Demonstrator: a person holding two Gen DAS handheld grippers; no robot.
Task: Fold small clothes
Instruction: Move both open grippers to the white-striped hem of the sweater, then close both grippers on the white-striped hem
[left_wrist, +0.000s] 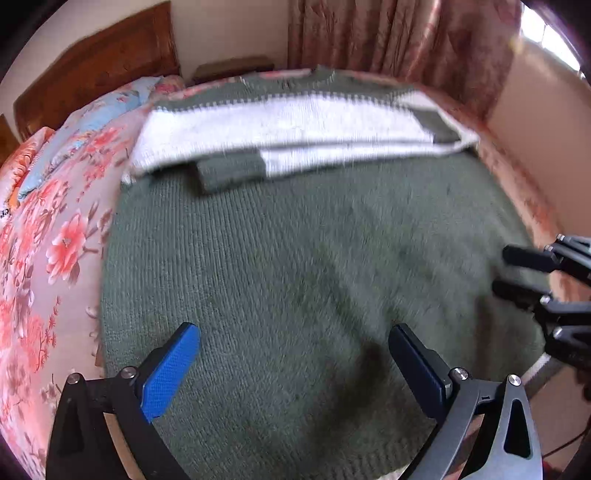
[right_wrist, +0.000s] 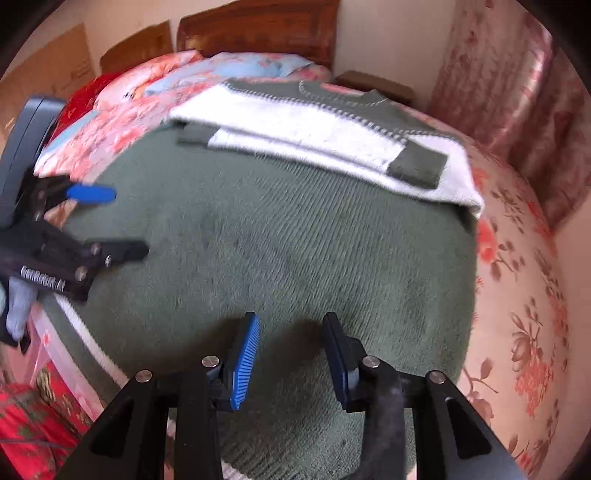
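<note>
Our left gripper hangs with its jaws spread wide and nothing between them, over the near hem of a green-and-white knitted sweater. Our right gripper is parted more narrowly, also holding nothing, above the same green body of the sweater. The garment lies flat across the bed, on a floral bedsheet, both sleeves folded over its white chest band toward the far edge, its collar nearest the wooden headboard.

both wrist views close above sweater, facing headboard.
</note>
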